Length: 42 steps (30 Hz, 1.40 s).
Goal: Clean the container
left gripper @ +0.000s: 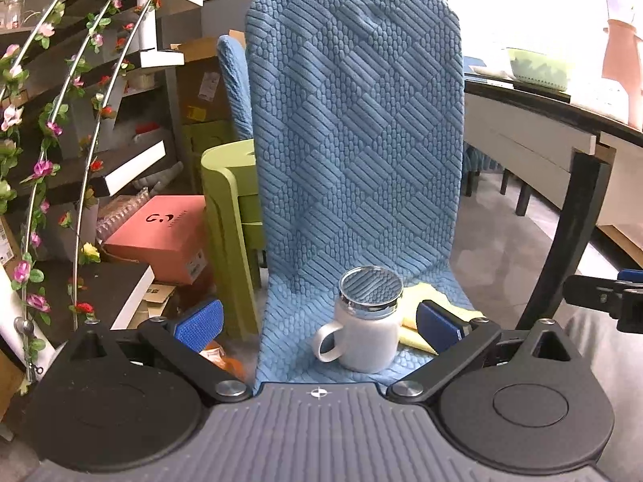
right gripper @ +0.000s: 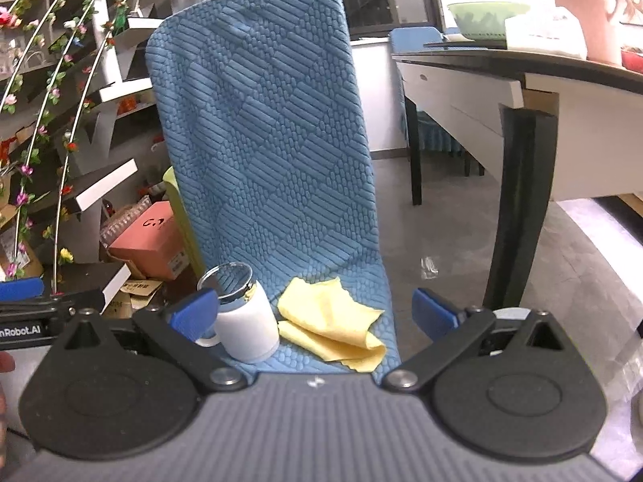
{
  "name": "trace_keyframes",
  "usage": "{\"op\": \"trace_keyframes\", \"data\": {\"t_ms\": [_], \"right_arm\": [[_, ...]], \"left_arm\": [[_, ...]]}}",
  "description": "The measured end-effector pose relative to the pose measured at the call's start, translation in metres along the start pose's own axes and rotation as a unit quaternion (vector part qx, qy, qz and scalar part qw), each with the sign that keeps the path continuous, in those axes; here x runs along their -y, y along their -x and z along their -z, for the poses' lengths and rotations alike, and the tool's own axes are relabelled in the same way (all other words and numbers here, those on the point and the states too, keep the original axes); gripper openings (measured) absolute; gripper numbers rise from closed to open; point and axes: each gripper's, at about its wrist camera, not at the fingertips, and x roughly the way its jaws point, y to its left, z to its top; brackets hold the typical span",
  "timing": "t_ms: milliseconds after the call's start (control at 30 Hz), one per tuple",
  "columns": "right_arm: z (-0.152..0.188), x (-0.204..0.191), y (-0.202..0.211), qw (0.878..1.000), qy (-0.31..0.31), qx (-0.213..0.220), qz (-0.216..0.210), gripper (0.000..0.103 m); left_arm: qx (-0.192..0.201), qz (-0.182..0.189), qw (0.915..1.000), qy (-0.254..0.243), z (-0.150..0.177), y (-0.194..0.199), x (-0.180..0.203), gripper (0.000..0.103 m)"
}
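Note:
A white mug-shaped container (left gripper: 363, 331) with a handle on its left and a metal-rimmed clear lid stands upright on the seat of a blue fabric-covered chair (left gripper: 353, 128). A crumpled yellow cloth (left gripper: 422, 309) lies on the seat just right of it. My left gripper (left gripper: 317, 323) is open and empty, its blue pads either side of the container, not touching. In the right wrist view the container (right gripper: 247, 327) is at the left, the cloth (right gripper: 333, 327) in the middle. My right gripper (right gripper: 313, 311) is open and empty, straddling the cloth.
A dining table (right gripper: 522, 68) with black legs stands to the right, with a green bowl (right gripper: 486, 16) on it. At the left are flower-wrapped stairs (left gripper: 52, 128), a pink box (left gripper: 160, 237) and a green stool (left gripper: 233, 217). The floor is grey tile.

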Motion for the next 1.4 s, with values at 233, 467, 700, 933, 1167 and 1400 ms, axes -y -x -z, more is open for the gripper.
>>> {"op": "trace_keyframes", "data": {"t_ms": [233,467,700,933,1167,1400], "right_arm": [[0.001,0.005,-0.013,1.0,0.002,0.0,-0.007,0.103],[0.005,0.004,-0.03,1.0,0.01,-0.008,-0.017,0.103],[0.001,0.013,-0.061,0.999,0.029,-0.011,-0.026,0.103],[-0.001,0.027,-0.099,0.998,0.025,-0.026,-0.057,0.103],[-0.002,0.048,-0.173,0.993,0.007,-0.077,-0.092,0.103],[-0.004,0.056,-0.233,0.984,0.034,-0.133,-0.116,0.103]], "left_arm": [[0.0,0.008,1.0,-0.005,0.002,-0.016,0.001,0.103],[-0.012,0.027,0.9992,-0.026,0.006,-0.043,0.009,0.103],[-0.015,0.044,0.9959,-0.078,0.017,-0.095,0.024,0.103],[-0.032,0.066,0.992,-0.103,0.037,-0.153,0.023,0.102],[-0.044,0.09,0.988,-0.118,0.048,-0.192,0.02,0.098],[-0.042,0.099,0.9852,-0.134,0.055,-0.197,0.026,0.092]]}}
